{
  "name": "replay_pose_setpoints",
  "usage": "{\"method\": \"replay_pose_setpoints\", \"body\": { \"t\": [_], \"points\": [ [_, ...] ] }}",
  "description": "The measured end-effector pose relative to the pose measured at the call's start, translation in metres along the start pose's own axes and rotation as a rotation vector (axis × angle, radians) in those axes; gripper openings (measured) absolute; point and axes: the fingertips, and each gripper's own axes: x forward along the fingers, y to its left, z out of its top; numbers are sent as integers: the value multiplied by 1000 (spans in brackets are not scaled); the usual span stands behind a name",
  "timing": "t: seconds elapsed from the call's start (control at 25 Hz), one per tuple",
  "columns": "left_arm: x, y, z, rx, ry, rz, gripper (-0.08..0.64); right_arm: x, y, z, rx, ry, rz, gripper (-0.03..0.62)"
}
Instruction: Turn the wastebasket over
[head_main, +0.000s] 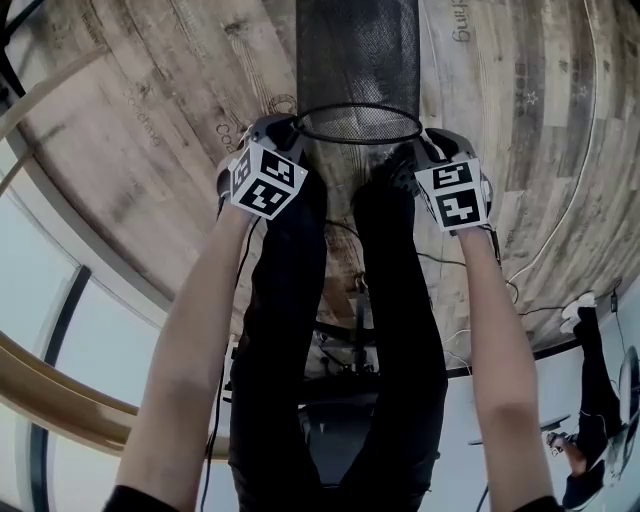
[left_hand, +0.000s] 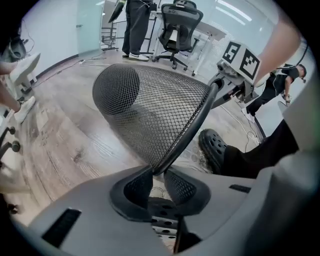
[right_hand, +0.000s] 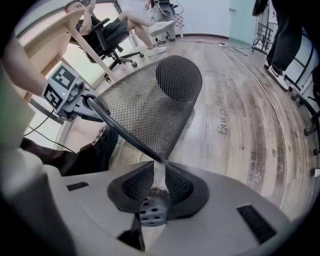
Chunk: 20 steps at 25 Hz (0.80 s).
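Observation:
A black wire-mesh wastebasket (head_main: 357, 60) hangs tipped over the wooden floor, its open rim toward me and its closed base pointing away. My left gripper (head_main: 288, 130) is shut on the rim's left side, and my right gripper (head_main: 428, 138) is shut on its right side. In the left gripper view the rim runs from between the pads (left_hand: 156, 172) of the left gripper up to the right gripper (left_hand: 226, 82), with the wastebasket (left_hand: 150, 110) above. In the right gripper view the right gripper (right_hand: 162, 165) pinches the wastebasket (right_hand: 150, 107) at its rim, which ends at the left gripper (right_hand: 82, 100).
My dark-trousered legs and a black clog (left_hand: 215, 147) stand just behind the basket. An office chair (left_hand: 179, 25) and a standing person (left_hand: 135, 25) are farther off. A seated person (right_hand: 107, 27) and a wooden table leg (right_hand: 87, 42) are to one side. Cables lie on the floor.

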Motion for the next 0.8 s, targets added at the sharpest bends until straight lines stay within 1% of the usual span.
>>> {"method": "replay_pose_setpoints", "body": {
  "t": [0.08,0.16,0.2,0.28,0.36,0.44,0.6,0.72,0.8],
  "points": [
    [-1,-2,1,13,4,-2,76,-13,2,-1,46,-6,3,87],
    [-1,-4,2,11,10,-1,76,-27,4,0,138,-28,28,89],
    [-1,-4,3,9,13,0,75,-33,6,2,192,-43,48,102],
    [0,-5,5,4,16,4,76,-44,12,11,288,-70,89,181],
    [-1,-7,6,2,18,5,77,-52,20,25,361,-100,119,272],
    [-2,-8,8,8,20,3,77,-57,25,42,412,-135,132,302],
    [-2,-10,10,24,19,-4,77,-55,31,74,471,-181,135,345],
    [-2,-11,10,23,13,-5,78,-44,38,86,476,-139,161,370],
    [-1,-11,10,19,9,-6,78,-37,39,91,470,-110,154,388]
  ]
}}
